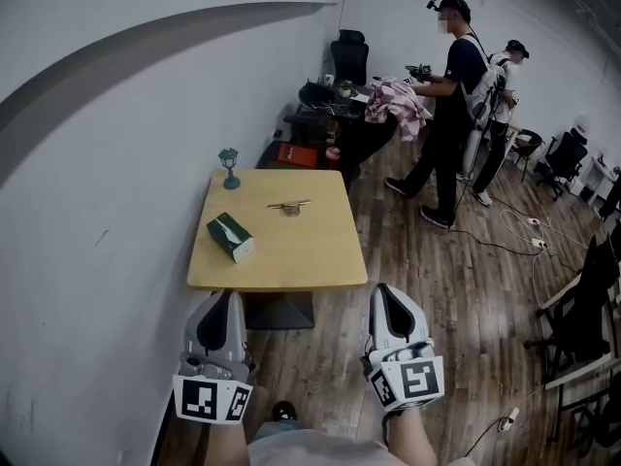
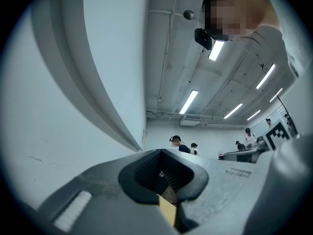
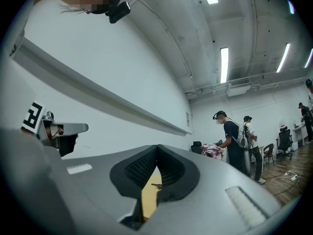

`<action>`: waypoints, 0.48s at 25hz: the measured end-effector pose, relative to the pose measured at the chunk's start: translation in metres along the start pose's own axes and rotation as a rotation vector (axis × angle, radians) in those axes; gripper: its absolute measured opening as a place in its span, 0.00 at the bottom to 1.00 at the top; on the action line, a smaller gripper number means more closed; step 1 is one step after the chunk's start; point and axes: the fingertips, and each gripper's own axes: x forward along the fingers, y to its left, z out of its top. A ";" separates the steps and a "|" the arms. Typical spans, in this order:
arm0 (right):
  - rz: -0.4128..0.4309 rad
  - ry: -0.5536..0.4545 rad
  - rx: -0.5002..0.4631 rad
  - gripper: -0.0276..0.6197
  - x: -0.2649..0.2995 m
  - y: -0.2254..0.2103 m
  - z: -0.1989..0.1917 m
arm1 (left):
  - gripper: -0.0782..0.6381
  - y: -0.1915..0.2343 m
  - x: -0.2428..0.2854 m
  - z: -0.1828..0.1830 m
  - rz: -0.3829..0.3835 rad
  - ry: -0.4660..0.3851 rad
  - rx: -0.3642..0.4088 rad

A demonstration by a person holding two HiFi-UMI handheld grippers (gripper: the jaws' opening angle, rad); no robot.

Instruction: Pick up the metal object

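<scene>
The pick-up has not begun in any practical sense: nothing is held and the metal object (image 1: 289, 205) lies untouched on the tabletop (image 1: 301, 255), toward its far side and roughly mid-width. It looks like a thin, flat, elongated piece, though its exact form is too small to tell. A green tissue box (image 1: 230, 237) sits nearer the front left, well apart from it, and a small lamp-shaped ornament (image 1: 229, 167) stands at the far left corner.

The left tool (image 1: 231, 296) and the right tool (image 1: 382, 290) both hang short of the tabletop's near edge, above the wooden floor (image 1: 456, 289), pointing forward toward it. Each is narrow, its jaws closed tip to tip with nothing between them; through the hollow behind the right tool's tips the object shows as a small sliver far ahead.

What is left, by my reading, is nearly everything: close the gap to the tabletop, spread one tool's jaws, reach across to the object, grip it and lift. Two people stand well behind, clear of the work
</scene>
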 end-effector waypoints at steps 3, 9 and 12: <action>-0.018 0.002 0.001 0.05 0.020 0.003 -0.007 | 0.12 0.018 0.015 -0.010 -0.012 0.008 -0.003; -0.045 -0.004 0.012 0.05 0.055 0.010 -0.016 | 0.12 0.047 0.039 -0.019 -0.044 0.013 0.012; -0.053 -0.003 0.011 0.05 0.066 0.017 -0.020 | 0.12 0.061 0.044 -0.024 -0.046 0.018 0.015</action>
